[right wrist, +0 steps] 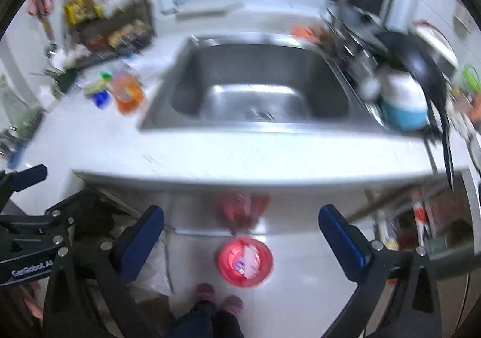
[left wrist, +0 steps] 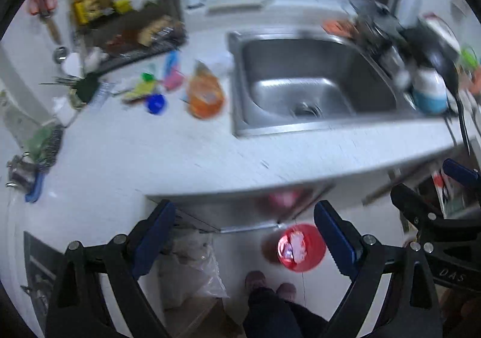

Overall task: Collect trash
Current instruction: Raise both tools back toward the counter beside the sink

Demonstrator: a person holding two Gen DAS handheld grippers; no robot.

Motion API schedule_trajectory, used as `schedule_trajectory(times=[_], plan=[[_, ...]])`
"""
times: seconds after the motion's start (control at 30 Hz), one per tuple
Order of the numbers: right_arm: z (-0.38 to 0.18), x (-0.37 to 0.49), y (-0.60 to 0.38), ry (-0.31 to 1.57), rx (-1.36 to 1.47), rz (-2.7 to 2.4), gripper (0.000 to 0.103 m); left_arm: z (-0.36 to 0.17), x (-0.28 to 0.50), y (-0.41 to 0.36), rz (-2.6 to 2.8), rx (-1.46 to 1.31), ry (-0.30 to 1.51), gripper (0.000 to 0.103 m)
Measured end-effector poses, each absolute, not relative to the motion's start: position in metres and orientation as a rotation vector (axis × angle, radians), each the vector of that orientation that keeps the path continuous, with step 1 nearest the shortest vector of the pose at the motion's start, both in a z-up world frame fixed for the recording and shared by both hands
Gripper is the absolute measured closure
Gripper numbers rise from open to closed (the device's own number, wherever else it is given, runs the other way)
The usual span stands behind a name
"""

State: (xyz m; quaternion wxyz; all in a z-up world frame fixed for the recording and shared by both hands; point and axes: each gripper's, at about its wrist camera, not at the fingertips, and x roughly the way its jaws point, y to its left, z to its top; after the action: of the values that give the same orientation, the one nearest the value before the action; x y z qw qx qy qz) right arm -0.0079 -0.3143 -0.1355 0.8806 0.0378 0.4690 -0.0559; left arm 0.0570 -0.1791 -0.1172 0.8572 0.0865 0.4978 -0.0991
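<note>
Both grippers are held out over the front edge of the counter (left wrist: 186, 157) with nothing in them: the left gripper (left wrist: 243, 239) has its blue-padded fingers spread wide apart, and the right gripper (right wrist: 240, 239) is spread just as wide, each framing the floor below rather than any object. On that floor, close to the cabinet front and just ahead of the person's feet, stands a red bin (right wrist: 246, 260) with pale scraps already lying in it, so it looks as if some trash is already in; whether that came from this job cannot be told. What is left, by my reading, is most of the visible work. The litter sits on the counter to the left of the sink (left wrist: 303, 82), well apart from both grippers: an orange crumpled bag (left wrist: 205, 95) nearest the basin, a blue cap (left wrist: 155, 103) beside it, a pink and blue wrapper (left wrist: 172, 73) behind, and a yellow-green scrap (left wrist: 141, 87) next to that. Motion blur makes it hard to say exactly what each piece is, or which of the further items near the rack are trash and which belong there. The sink basin itself appears bare of rubbish. A pale plastic bag (left wrist: 192, 266) slumps on the floor left of the bin; it may be another receptacle or more waste, and I cannot tell which.
</note>
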Motion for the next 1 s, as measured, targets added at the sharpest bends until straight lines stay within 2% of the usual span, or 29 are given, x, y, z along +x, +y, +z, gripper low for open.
schedule_trajectory(times=[0.17, 0.43, 0.73, 1.0], plan=[[-0.113, 0.024, -0.292, 0.935, 0.04, -0.038, 0.0, -0.094, 0.085, -0.144, -0.14, 0.123, 1.037, 0.011], [-0.091, 0.086, -0.257, 0.895, -0.035, 0.024, 0.0, -0.091, 0.139, -0.1, -0.112, -0.014, 1.051, 0.011], [-0.101, 0.175, -0.2, 0.955, -0.087, 0.117, 0.0, -0.111, 0.217, -0.035, -0.043, -0.094, 1.074, 0.011], [-0.122, 0.236, -0.144, 1.025, -0.115, 0.265, 0.0, -0.137, 0.253, 0.03, 0.015, -0.19, 1.154, 0.011]])
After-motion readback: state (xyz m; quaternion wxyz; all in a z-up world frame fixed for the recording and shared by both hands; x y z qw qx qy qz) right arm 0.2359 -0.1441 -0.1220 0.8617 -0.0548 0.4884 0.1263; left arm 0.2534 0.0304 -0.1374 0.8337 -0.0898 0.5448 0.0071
